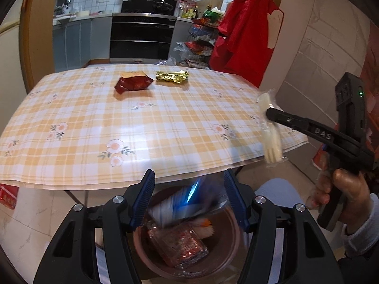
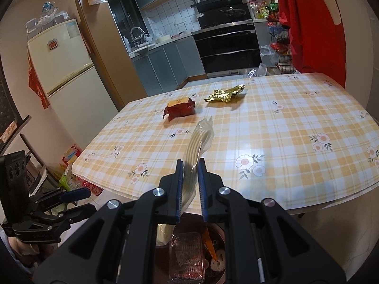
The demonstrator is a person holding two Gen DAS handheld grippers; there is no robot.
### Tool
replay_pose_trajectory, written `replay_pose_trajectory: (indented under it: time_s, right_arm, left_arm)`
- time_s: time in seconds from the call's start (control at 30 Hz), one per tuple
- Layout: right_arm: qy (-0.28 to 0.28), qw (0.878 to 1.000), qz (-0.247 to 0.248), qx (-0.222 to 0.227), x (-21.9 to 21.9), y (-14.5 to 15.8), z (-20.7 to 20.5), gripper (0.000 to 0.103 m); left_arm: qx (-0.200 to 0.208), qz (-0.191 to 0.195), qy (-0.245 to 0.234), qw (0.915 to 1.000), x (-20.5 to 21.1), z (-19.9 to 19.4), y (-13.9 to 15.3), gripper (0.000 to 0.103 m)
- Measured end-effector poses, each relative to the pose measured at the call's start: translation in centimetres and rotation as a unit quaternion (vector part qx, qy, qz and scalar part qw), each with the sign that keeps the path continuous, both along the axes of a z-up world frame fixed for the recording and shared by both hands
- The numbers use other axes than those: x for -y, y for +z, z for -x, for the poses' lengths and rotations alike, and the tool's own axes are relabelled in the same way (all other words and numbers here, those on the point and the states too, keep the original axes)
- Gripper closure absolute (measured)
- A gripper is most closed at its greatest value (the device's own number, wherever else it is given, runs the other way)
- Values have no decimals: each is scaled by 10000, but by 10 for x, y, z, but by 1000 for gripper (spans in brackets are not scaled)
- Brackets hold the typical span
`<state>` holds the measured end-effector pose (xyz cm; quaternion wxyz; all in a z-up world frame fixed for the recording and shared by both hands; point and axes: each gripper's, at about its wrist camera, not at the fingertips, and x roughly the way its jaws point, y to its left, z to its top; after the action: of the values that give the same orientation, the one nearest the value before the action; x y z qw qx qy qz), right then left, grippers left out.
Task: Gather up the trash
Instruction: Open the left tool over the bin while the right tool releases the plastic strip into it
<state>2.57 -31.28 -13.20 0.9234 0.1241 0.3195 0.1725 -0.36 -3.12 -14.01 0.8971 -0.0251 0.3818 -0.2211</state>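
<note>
My left gripper (image 1: pixel 189 182) is open above a brown trash bin (image 1: pixel 142 243) below the table's front edge. A blurred blue-and-white wrapper (image 1: pixel 187 201) is between and just below its fingers, falling toward the bin. The bin holds a clear red packet (image 1: pixel 180 246). My right gripper (image 2: pixel 191 165) is shut on a wrapped plastic fork (image 2: pixel 199 142), held over the table edge; it also shows in the left wrist view (image 1: pixel 272 127). A dark red wrapper (image 1: pixel 133 84) and a gold foil wrapper (image 1: pixel 172 76) lie at the table's far side.
The table (image 1: pixel 71 118) has a yellow plaid flowered cloth. A red garment (image 1: pixel 246 28) hangs at the far right corner. A fridge (image 2: pixel 68 78) stands left, a kitchen with an oven (image 1: pixel 142 37) behind. A red box (image 1: pixel 8 195) lies on the floor.
</note>
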Motion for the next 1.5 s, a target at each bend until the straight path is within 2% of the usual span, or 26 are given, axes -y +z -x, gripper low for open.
replay_pose_trajectory:
  time_s: [0.17, 0.43, 0.53, 0.87, 1.33, 1.4, 1.5]
  right_arm:
    - [-15, 10000, 1, -93, 2, -7, -3, 87]
    - [29, 9999, 25, -143, 0, -10, -4, 87]
    - [74, 9999, 43, -149, -3, -9, -4, 87]
    - [444, 9980, 437, 79, -22, 1, 12, 87]
    - [725, 9953, 647, 50, -38, 5, 28, 86]
    - [838, 9945, 624, 3, -42, 4, 27, 82]
    - [922, 9936, 650, 41, -47, 3, 29, 68]
  left_arm:
    - [11, -60, 47, 10000, 1, -3, -4, 35]
    - [208, -141, 453, 9987, -10, -8, 2, 11]
    - [273, -222, 652, 9973, -15, -9, 4, 8]
    - [390, -379, 1197, 9913, -35, -7, 13, 6]
    - [512, -322, 1358, 9889, -47, 7, 22, 6]
    - [508, -305, 1373, 9888, -47, 7, 22, 6]
    - [478, -270, 1398, 9887, -49, 6, 21, 6]
